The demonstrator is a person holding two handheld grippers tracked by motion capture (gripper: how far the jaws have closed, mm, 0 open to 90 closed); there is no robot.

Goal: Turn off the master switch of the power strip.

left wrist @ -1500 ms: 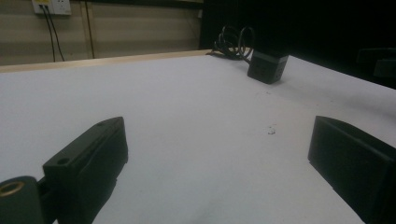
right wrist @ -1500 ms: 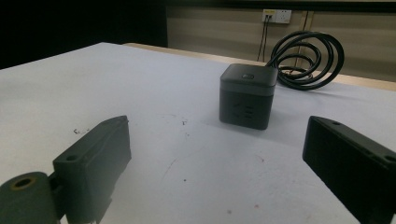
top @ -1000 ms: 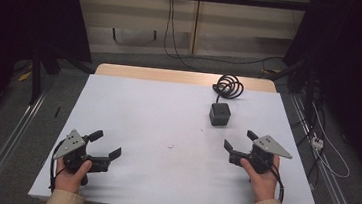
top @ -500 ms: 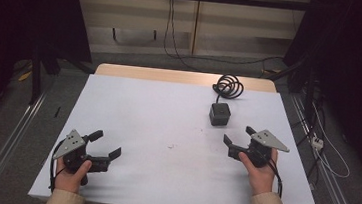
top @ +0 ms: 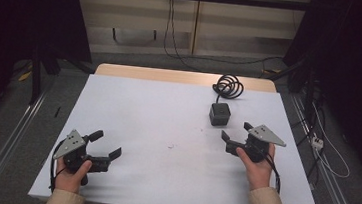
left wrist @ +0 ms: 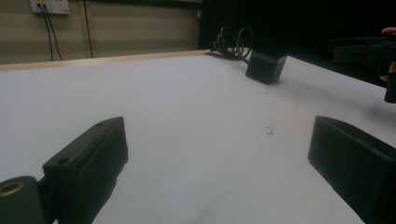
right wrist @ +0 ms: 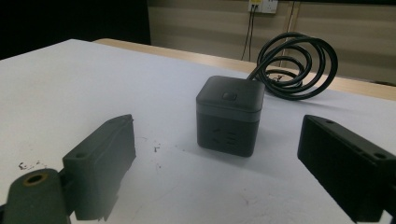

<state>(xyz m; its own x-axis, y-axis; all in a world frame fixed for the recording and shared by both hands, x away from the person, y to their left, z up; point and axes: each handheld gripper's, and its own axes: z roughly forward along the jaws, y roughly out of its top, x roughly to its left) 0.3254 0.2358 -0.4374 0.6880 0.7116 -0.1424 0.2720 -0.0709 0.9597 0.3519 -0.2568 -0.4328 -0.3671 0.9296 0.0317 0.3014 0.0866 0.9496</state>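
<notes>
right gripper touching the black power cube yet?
Apart. In the right gripper view, bare table lies between the open jaws and the power cube; the high view shows the right gripper short of it.

No readable text

Nothing legible is showing anywhere: the dark cube power strip (right wrist: pixel 229 115) is presenting only socket slots and a plain top button (no brand visible), the grey plate on the right gripper (top: pixel 240 136) is lying blank, and the white tabletop (top: pixel 166 130) is carrying only faint smudges.
</notes>
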